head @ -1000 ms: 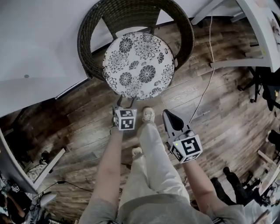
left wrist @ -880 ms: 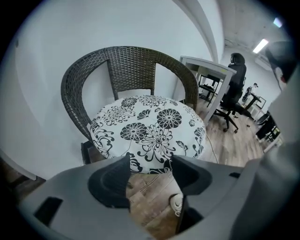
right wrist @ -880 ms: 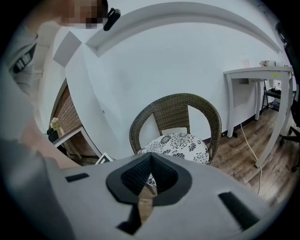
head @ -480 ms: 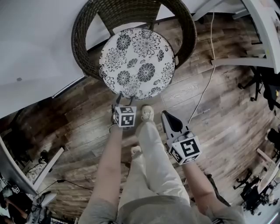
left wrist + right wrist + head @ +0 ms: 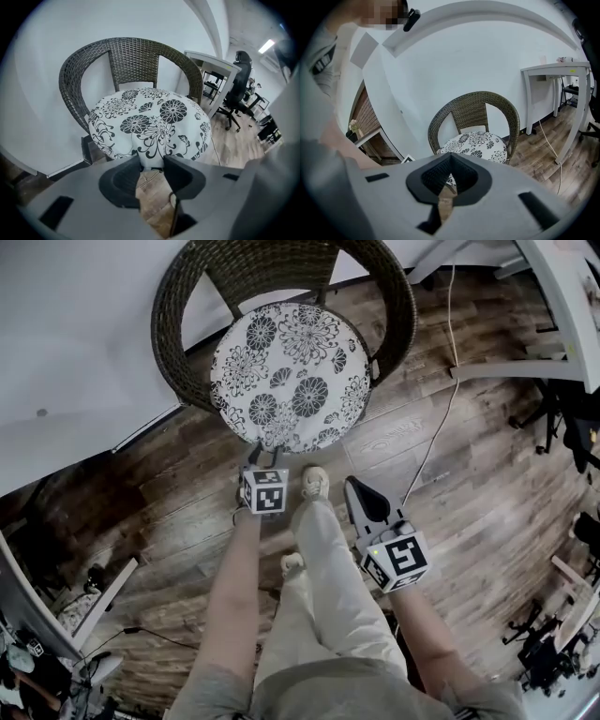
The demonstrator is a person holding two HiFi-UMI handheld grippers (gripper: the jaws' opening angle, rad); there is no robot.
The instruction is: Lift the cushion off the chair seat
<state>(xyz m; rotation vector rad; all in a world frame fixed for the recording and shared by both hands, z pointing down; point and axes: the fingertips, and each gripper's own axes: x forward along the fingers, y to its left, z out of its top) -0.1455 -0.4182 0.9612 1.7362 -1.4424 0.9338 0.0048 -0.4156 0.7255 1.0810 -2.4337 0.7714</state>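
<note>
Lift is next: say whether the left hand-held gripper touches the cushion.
Touching. Left gripper view: the left hand-held gripper, jaws just closing, pinches the cushion at its edge.

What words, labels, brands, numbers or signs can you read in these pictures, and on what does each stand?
No text can be read anywhere.
The left gripper and right gripper carry only square markers, black-and-white patterns without letters.
The cushion bears only flowers.

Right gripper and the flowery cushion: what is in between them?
Just bare wooden floor, in the head view. The right gripper is apart from the cushion.
</note>
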